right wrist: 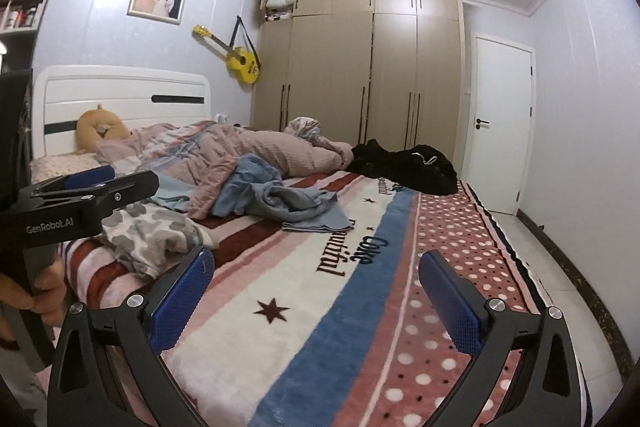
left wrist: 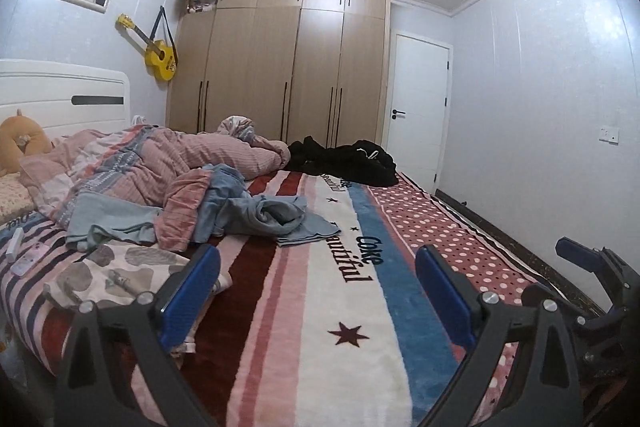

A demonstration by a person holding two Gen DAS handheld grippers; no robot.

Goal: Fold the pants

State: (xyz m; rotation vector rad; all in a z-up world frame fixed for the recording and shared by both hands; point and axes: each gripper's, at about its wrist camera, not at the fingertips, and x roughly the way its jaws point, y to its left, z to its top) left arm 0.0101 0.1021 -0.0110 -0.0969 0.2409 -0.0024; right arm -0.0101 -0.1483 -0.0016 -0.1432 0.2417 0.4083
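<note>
Crumpled grey-blue pants (left wrist: pixel 260 215) lie in a heap on the striped blanket (left wrist: pixel 320 307) mid-bed, also in the right wrist view (right wrist: pixel 288 203). A grey-spotted white garment (left wrist: pixel 120 267) lies at the near left, also in the right wrist view (right wrist: pixel 156 235). My left gripper (left wrist: pixel 316 263) is open and empty, hovering over the blanket short of the pants. My right gripper (right wrist: pixel 316 267) is open and empty above the blanket's near edge. The left gripper's body (right wrist: pixel 80 199) shows at the left of the right wrist view.
A pink quilt (left wrist: pixel 160 163) is bunched at the head end. Black clothes (left wrist: pixel 348 159) lie at the far side. A plush toy (right wrist: pixel 100 131) leans on the headboard. Small items (left wrist: pixel 24 255) lie at the bed's left edge. A wardrobe (left wrist: pixel 288 67) and door stand behind.
</note>
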